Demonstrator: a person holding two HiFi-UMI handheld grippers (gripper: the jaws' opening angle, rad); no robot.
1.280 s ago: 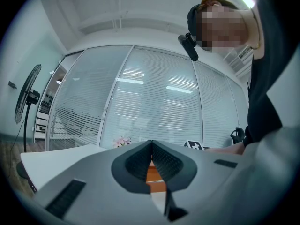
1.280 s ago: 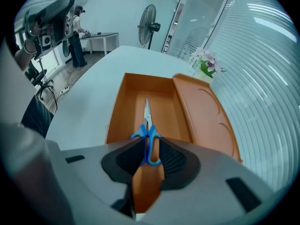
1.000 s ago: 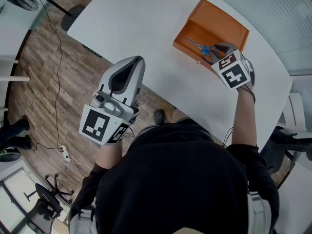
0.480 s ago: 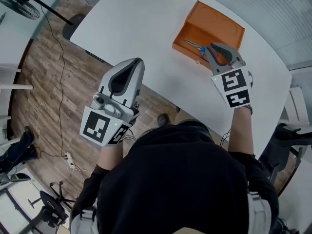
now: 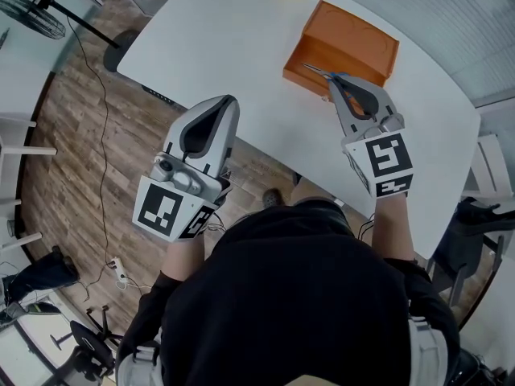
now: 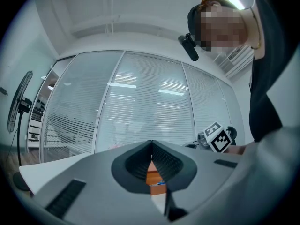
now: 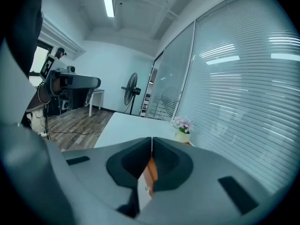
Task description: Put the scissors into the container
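Obs.: the scissors (image 5: 315,71) lie inside the orange container (image 5: 350,34) on the white table (image 5: 233,39). Only one steel blade shows in the head view, low along the container's near wall. The handles are hidden under the right gripper (image 5: 333,79), so I cannot tell how they sit. The right gripper's tips hang over the near side of the container, just beside the visible blade but not on it. Its jaws are closing, and in the right gripper view the pads meet at the tip with nothing between them; only a sliver of orange wall shows through the gap below. The blade's long axis runs from the gripper's tips out towards the person's left, set at an angle to the gripper's own line, which points away from the body. The left gripper (image 5: 228,100) is well apart from the container, held near the body at the table's near edge, with jaws together and empty. The right gripper is therefore by far the nearer one. Judgement: the scissors look placed and let go, so the task seems essentially done. The next move likely calls only for drawing the right gripper back along its own axis, clear of the blade.
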